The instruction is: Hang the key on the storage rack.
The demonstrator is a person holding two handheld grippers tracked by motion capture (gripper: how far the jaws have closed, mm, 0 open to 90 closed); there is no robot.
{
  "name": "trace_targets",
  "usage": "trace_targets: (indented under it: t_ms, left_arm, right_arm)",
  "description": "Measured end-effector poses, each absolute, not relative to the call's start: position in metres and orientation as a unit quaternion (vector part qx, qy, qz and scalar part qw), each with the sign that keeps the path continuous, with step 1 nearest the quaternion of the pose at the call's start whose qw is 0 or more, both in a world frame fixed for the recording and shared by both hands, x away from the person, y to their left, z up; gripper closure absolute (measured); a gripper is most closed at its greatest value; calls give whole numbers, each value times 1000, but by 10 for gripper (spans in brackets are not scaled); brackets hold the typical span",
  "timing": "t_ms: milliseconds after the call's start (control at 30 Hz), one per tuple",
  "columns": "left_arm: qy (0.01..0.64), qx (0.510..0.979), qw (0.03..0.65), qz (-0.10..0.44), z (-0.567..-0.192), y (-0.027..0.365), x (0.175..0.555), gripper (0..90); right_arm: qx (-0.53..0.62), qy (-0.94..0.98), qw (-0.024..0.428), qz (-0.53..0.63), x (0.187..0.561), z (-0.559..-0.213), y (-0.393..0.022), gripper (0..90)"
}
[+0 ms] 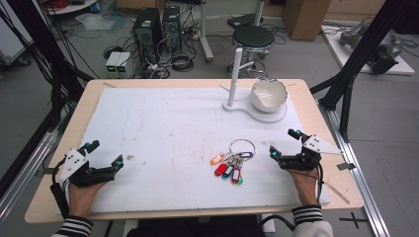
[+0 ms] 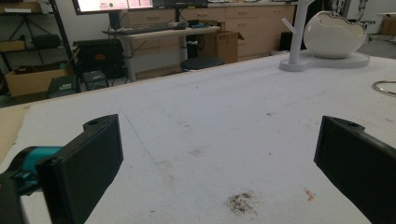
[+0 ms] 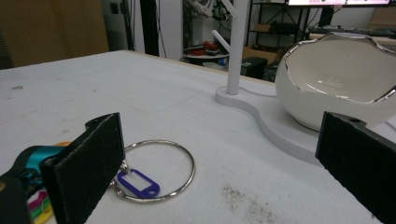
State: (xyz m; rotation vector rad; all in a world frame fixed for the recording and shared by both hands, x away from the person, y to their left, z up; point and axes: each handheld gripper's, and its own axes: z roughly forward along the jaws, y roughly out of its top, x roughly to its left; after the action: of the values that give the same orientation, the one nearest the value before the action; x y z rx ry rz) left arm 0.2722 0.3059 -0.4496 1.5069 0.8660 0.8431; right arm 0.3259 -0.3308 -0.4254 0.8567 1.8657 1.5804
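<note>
A metal key ring (image 1: 242, 146) with several coloured plastic tags (image 1: 228, 169) lies flat on the white mat (image 1: 163, 128), right of centre. My right gripper (image 1: 284, 142) rests just right of it, open, nothing between its jaws. In the right gripper view the ring (image 3: 159, 169) and a purple tag (image 3: 137, 183) lie beside the left jaw. A white stand with an upright post (image 1: 236, 74) and an egg-shaped bowl (image 1: 269, 95) sits at the back right. My left gripper (image 1: 104, 153) is open near the front left corner, over bare mat.
The wooden table edge (image 1: 44, 207) borders the mat. A dirty smudge (image 2: 241, 202) marks the mat between the left jaws. Beyond the table stand a black stool (image 1: 253, 37), computer towers (image 1: 148, 27) and black frame posts (image 1: 365, 49).
</note>
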Motion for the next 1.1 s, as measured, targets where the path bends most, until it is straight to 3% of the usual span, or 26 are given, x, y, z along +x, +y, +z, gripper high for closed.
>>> trace_targets:
  t_ms: [567, 1100]
  left_arm:
    - [368, 644, 567, 359, -449, 306, 272, 17]
    - [368, 644, 567, 359, -449, 306, 272, 17]
  right_arm:
    - [273, 777, 233, 517, 372, -356, -308, 9]
    - [226, 854, 193, 428, 408, -334, -269, 9]
